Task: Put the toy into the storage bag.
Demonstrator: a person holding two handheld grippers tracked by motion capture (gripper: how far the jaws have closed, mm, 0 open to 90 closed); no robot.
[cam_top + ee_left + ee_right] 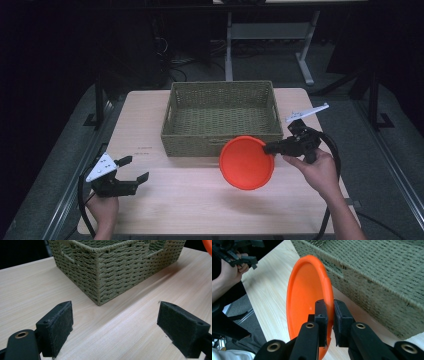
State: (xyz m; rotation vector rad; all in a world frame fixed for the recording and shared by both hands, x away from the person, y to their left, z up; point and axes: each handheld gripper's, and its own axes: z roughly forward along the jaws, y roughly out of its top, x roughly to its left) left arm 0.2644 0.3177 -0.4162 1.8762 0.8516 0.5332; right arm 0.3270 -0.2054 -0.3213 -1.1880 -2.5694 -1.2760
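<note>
Right gripper (270, 147): jaws clamped on orange plate (246, 162) rim, basket (222, 117) beyond.
Left gripper (134, 169): jaws wide apart, holding nothing, over bench (190, 200).

Bench (165, 200): pale wood-grain top, smooth, matt. Basket (222, 117): olive woven cord, coarse, ribbed texture. Plate (308, 297): orange plastic, smooth, slight sheen. Left tool (115, 325): black matt plastic arms, rough felt-like pads (58, 322), brass-coloured rivets. Right tool (330, 315): same finish.

Orange plate (246, 163), olive-green woven basket (222, 118), pale wood-grain table (195, 200)
</note>
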